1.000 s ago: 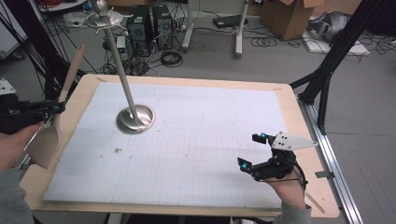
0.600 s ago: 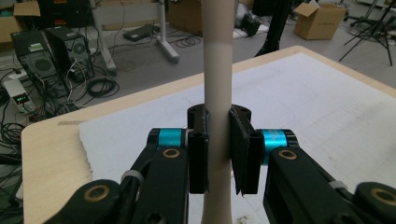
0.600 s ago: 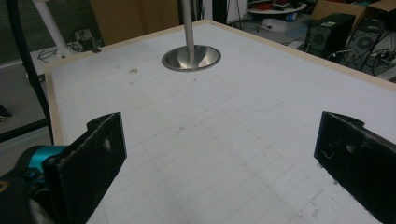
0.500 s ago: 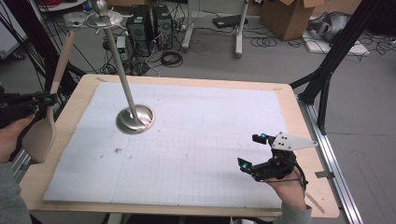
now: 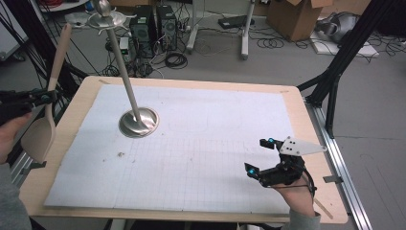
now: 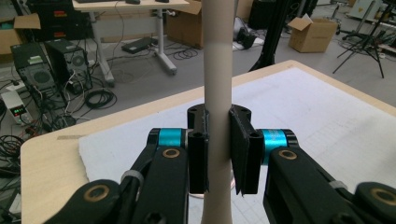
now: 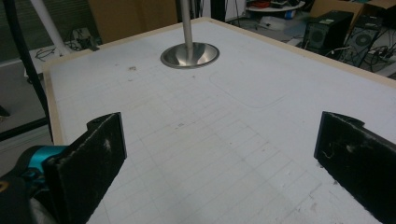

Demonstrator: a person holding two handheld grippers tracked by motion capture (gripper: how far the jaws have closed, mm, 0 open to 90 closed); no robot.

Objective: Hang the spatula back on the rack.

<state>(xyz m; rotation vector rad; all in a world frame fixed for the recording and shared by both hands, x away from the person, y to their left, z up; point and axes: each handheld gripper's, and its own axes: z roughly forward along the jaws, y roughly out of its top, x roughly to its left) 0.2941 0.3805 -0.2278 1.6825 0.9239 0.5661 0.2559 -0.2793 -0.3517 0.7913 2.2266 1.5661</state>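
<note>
Carrying step: left gripper [image 5: 45, 98] pinching wooden spatula [image 5: 48, 100] mid-handle, blade hanging below, beyond table [image 5: 86, 91] edge. Right gripper [image 5: 262, 157] spread, idle. Next, probably: hanging it on stand [image 5: 138, 120] hooks, needing lift rightward.

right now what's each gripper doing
left gripper: shut on the wooden spatula, holding it by its handle.
right gripper: open, nothing between its jaws.

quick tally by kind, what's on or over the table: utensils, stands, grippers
wooden spoon: 1, clamped at its handle in the left gripper
metal stand: 1, upright on the white mat
grippers: 2, the left gripper shut on the spoon, the right gripper open with nothing between its jaws
total: 4
</note>
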